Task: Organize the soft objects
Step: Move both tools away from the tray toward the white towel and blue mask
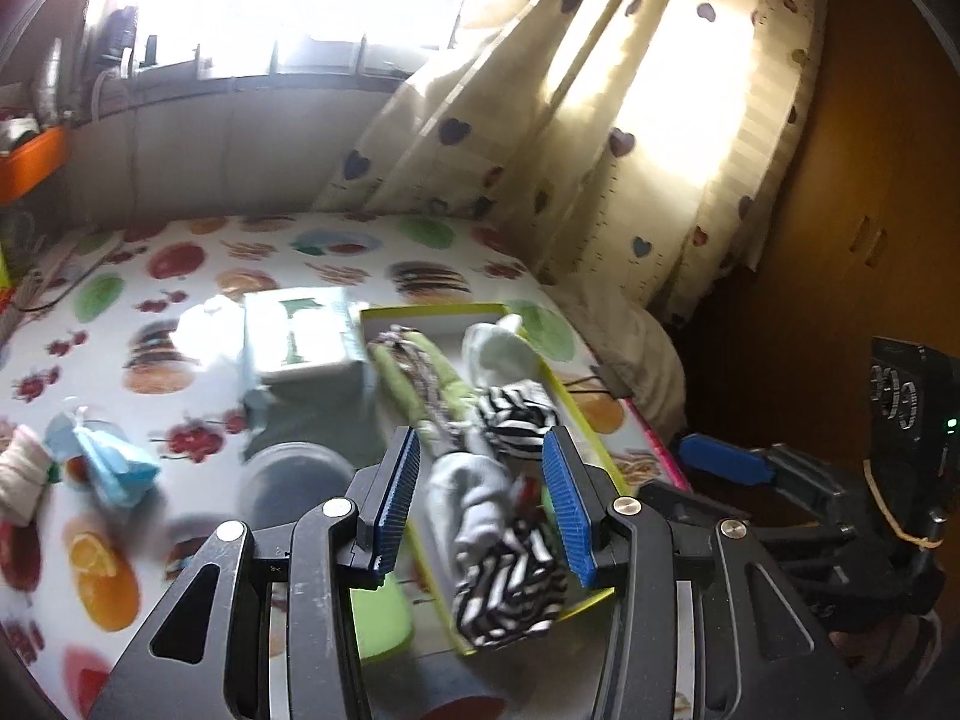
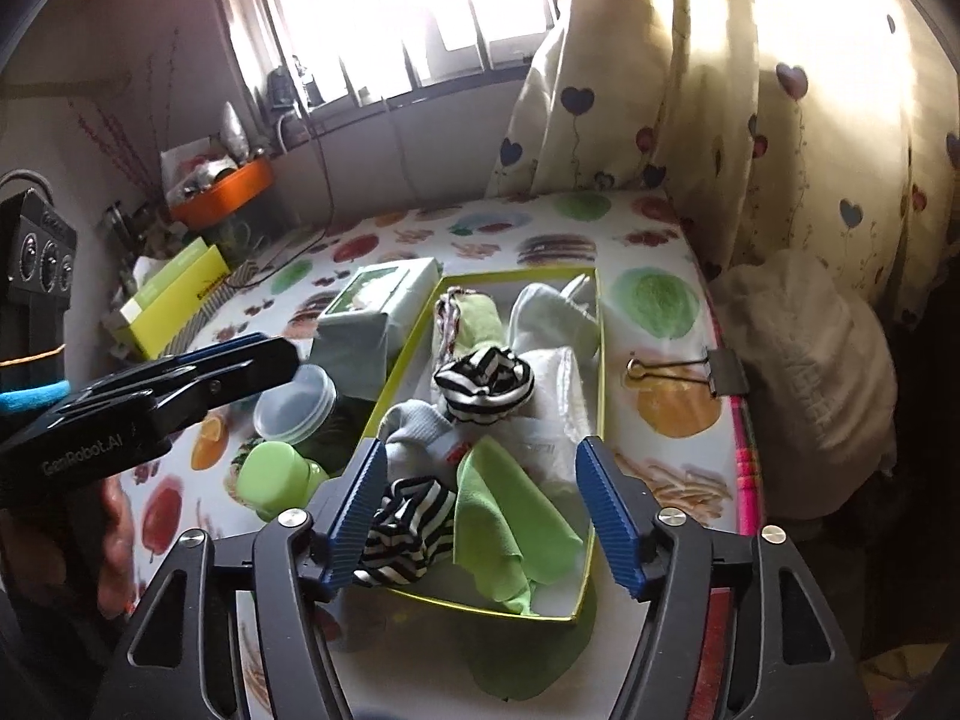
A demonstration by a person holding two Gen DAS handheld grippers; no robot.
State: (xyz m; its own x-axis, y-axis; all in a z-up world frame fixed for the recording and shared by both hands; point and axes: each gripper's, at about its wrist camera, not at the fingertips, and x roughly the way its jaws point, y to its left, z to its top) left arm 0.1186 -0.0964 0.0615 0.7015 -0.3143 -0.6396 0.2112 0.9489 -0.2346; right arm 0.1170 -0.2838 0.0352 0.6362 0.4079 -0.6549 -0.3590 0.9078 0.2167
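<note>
A shallow box with a yellow-green rim [image 2: 408,354] [image 1: 432,311] lies on the fruit-print table. It holds two black-and-white striped socks [image 2: 486,381] [image 2: 408,522], a grey sock [image 2: 414,426] [image 1: 474,492], a green cloth [image 2: 510,528], white cloths [image 2: 558,396] and a green roll with a braided cord [image 2: 474,324]. My right gripper [image 2: 485,446] hovers open over the box's near end, its pads clear of the cloth. Over the same box my left gripper [image 1: 483,435] stands open, touching nothing. A light-blue cloth [image 1: 114,462] and a pale rolled sock [image 1: 21,474] lie on the table to the left.
Left of the box are a tissue pack [image 2: 384,294], a clear lidded tub [image 2: 297,402] and a green cup [image 2: 270,480]. A binder clip [image 2: 696,372] grips the table's right edge. A heart-print curtain [image 2: 690,120] hangs behind; an orange tray [image 2: 222,192] sits far left.
</note>
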